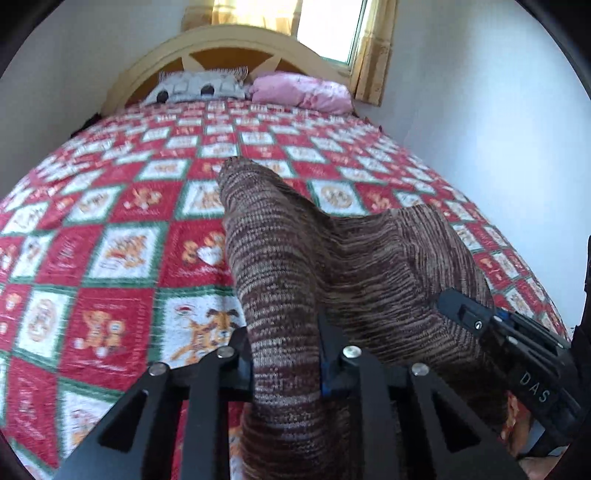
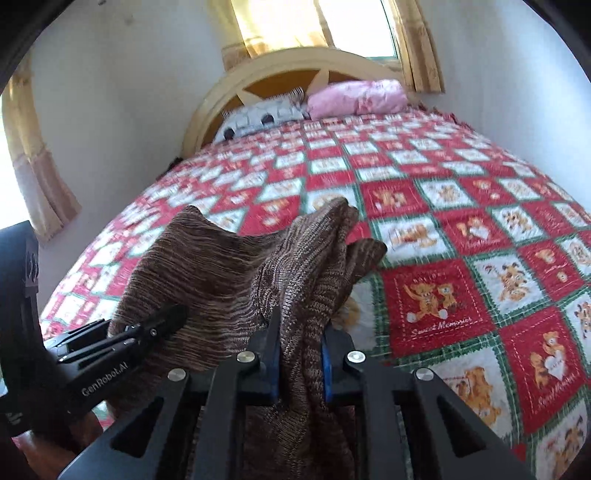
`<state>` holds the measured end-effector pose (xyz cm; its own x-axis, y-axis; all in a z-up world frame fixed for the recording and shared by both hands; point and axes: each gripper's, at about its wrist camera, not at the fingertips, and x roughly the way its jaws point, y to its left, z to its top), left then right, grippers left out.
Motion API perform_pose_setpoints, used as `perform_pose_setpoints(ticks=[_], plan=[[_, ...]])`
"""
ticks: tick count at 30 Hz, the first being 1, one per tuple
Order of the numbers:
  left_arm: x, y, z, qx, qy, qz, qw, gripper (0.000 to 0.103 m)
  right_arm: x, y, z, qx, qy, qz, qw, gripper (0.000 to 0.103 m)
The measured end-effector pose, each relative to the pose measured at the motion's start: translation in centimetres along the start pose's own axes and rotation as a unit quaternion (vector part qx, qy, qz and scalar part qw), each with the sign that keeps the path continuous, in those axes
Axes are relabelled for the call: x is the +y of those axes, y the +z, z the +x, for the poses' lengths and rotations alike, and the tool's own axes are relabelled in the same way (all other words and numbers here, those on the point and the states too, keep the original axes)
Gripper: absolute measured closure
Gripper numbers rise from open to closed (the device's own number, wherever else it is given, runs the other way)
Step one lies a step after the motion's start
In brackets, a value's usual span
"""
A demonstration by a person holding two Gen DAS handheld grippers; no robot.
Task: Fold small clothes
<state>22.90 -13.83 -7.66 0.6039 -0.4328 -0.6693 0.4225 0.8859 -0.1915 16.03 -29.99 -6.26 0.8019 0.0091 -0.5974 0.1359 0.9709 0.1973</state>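
A brown striped knit garment (image 1: 295,258) is held up over the near end of the bed by both grippers. My left gripper (image 1: 286,354) is shut on one bunched edge of it. My right gripper (image 2: 299,354) is shut on the other edge, where the garment (image 2: 236,266) drapes to the left. The right gripper also shows at the right of the left wrist view (image 1: 517,350). The left gripper shows at the lower left of the right wrist view (image 2: 129,347). The cloth sags between them and its far end rests on the quilt.
The bed has a red, white and green patchwork quilt (image 1: 110,240) with teddy bear prints. A grey patterned pillow (image 1: 199,86) and a pink pillow (image 1: 303,90) lie against the arched wooden headboard (image 1: 236,40). White walls flank the bed; a curtained window (image 2: 317,26) is behind.
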Motion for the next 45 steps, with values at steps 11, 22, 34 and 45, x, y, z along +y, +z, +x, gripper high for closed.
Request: perform_pose_setpoints(ticks=[11, 22, 34, 45], plan=[[4.0, -2.1, -7.3, -0.026, 0.018, -0.023, 0.9992, 0.079, 7.2, -1.7, -6.1, -0.036, 0.042, -0.02, 0.998, 0.087], [11.6, -4.8, -12.4, -0.033, 0.086, -0.071, 0.9932, 0.079, 17.0, -3.7, -5.9, -0.014, 0.117, -0.059, 0.991, 0.087], [20.8, -6.1, -14.0, -0.054, 0.188, -0.109, 0.9747, 0.079, 27.7, -4.5, -0.2, -0.012, 0.171, -0.153, 0.973, 0.087], [25.6, -8.5, -6.0, 0.01, 0.242, -0.128, 0.9619, 0.051, 27.7, -6.7, 11.4, 0.109, 0.136, -0.139, 0.975, 0.084]])
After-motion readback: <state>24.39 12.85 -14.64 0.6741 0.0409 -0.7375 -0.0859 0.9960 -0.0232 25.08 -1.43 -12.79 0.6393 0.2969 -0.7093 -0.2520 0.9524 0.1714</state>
